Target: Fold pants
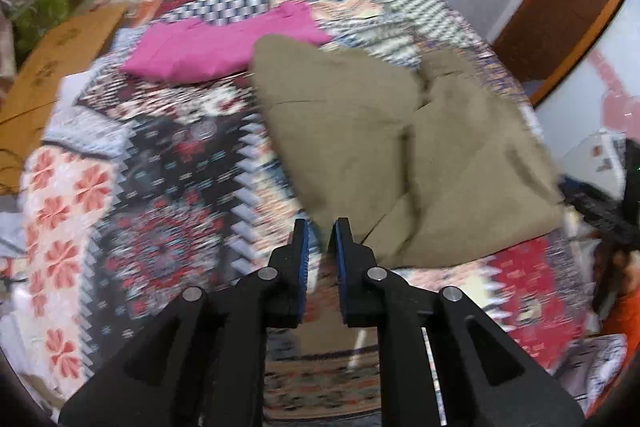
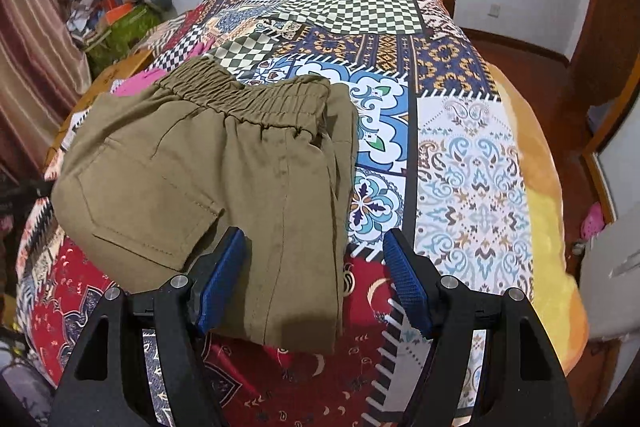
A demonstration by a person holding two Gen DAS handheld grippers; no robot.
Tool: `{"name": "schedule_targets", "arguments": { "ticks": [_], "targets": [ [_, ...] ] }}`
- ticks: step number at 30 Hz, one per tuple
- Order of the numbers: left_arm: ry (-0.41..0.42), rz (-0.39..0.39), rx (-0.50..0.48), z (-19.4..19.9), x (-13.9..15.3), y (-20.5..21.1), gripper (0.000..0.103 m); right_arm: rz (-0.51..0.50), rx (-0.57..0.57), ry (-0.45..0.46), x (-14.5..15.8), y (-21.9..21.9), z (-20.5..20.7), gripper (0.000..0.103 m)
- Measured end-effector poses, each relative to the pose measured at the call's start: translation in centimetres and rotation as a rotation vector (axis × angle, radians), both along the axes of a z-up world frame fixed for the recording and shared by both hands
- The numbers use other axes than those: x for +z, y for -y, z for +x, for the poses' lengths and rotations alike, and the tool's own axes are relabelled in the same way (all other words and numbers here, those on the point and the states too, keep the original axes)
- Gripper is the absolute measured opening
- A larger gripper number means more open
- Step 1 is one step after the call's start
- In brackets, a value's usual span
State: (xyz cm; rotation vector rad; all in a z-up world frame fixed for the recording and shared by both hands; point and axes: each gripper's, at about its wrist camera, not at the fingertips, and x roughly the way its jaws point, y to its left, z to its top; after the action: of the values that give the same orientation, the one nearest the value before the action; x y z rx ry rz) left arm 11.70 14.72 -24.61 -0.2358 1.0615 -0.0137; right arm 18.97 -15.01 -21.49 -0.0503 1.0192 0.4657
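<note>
On the patchwork-quilted bed [image 2: 472, 155], olive elastic-waist pants [image 2: 208, 163] lie folded; right tongs [image 2: 314, 247] gape, left tongs [image 1: 321, 233] seemingly ajar, empty; next, regrasp.

Both views are lit evenly and quite bright, with soft light that seems to come from above; no glare. The left wrist view is smeared by motion blur: the bedspread [image 1: 168, 155] pattern and the pants [image 1: 392, 147] edges are unclear. The right wrist view is sharp, and the gripper [image 2: 314, 241] casts a soft shadow on the pants [image 2: 200, 163]. Fisheye bends the edges, and the corners are black.
</note>
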Motion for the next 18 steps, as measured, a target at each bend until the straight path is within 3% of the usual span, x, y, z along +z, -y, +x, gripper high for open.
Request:
{"name": "schedule_targets", "arguments": {
  "ticks": [4,9,13,16,18],
  "targets": [
    [0.000,-0.053,0.021,-0.8,0.0,-1.2,0.017,-0.012,0.000,0.001,0.1,0.3,-0.3,0.068],
    [0.058,0.020,-0.001,0.0,3.1,-0.7,0.017,-0.028,0.011,0.039,1.4,0.0,-0.2,0.068],
    [0.117,0.023,-0.026,2.6,5.5,-0.7,0.017,-0.017,0.026,0.102,2.7,-0.8,0.9,0.068],
    [0.126,0.012,-0.067,5.5,5.4,-0.4,0.017,0.001,0.055,0.142,3.4,-2.0,2.3,0.067],
    [0.101,-0.009,-0.083,7.4,4.5,-0.4,0.017,0.018,0.083,0.146,3.5,-3.0,3.3,0.054]
  ]
}}
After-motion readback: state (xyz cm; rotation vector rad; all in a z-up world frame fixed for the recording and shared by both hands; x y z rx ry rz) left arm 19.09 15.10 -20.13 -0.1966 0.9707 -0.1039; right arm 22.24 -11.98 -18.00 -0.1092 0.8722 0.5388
